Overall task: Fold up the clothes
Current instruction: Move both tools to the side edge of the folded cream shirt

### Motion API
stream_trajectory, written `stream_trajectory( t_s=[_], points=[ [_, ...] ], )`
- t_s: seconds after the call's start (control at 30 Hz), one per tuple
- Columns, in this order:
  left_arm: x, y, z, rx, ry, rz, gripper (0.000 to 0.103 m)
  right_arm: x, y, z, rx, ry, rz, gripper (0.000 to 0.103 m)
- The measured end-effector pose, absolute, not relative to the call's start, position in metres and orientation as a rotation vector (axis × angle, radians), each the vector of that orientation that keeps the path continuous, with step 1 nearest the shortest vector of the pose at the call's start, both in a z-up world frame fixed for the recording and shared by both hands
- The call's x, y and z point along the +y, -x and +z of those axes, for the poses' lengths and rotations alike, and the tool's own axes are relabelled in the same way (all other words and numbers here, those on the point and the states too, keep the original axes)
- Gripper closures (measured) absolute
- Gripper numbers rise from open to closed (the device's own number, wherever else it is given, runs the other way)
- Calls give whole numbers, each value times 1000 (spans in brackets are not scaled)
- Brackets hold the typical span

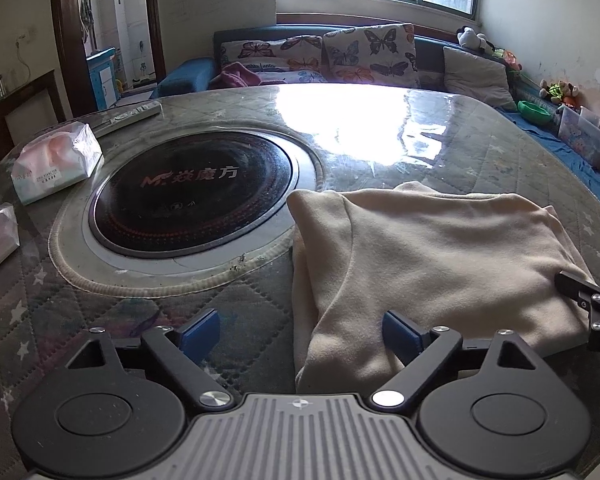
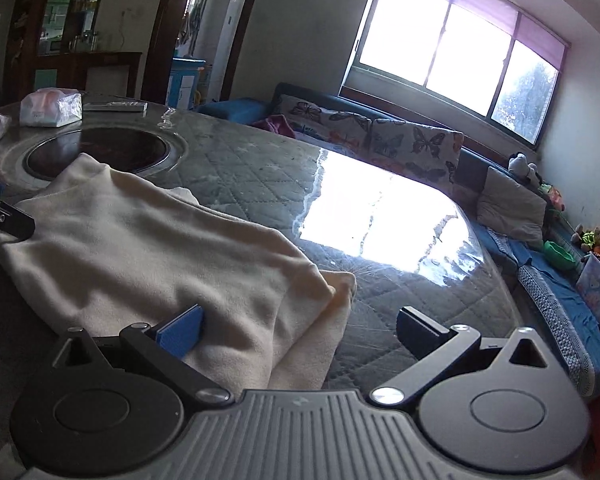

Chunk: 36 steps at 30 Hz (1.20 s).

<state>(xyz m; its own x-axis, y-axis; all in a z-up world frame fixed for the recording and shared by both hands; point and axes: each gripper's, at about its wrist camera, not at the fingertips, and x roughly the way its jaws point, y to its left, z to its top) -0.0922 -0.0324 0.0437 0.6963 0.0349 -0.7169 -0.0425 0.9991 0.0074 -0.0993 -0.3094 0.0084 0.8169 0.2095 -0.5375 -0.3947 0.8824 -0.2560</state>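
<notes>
The cream garment (image 1: pixel 440 264) lies folded on the counter (image 1: pixel 380 136), just beside the round black cooktop (image 1: pixel 192 196) set into it. Both sets of jaws are spread wide and hold nothing. The left gripper (image 1: pixel 300 332) sits at the near left edge of the cloth, and the right gripper (image 2: pixel 300 332) sits at the near right corner.

What could go wrong? The cloth looks soft and fuzzy, like fleece, and it lies in thick layers. If the jaws pinch only the top layer, I think the fold could slide open. The counter has a shiny clear cover over a quilted star pattern, so the cloth may slip when pushed. A far corner of the cloth reaches toward the cooktop ring, so a hard tug could drag it over the glass.

The tissue packs (image 1: pixel 56 168) are crinkly plastic and well apart from the cloth. A flat white remote control (image 1: pixel 128 118) lies behind them.
</notes>
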Motion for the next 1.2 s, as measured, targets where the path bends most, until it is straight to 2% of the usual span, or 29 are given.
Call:
stream_trajectory(
  t_s=[0.6, 0.97, 1.2],
  points=[
    [-21, 51, 54, 750, -59, 98, 4, -321, 68, 16, 527, 343, 250, 0],
    [-19, 16, 38, 767, -119, 123, 4, -314, 24, 7, 581, 392, 213, 0],
    [-21, 2, 36, 766, -130, 99, 4, -307, 15, 26, 545, 359, 261, 0]
  ],
)
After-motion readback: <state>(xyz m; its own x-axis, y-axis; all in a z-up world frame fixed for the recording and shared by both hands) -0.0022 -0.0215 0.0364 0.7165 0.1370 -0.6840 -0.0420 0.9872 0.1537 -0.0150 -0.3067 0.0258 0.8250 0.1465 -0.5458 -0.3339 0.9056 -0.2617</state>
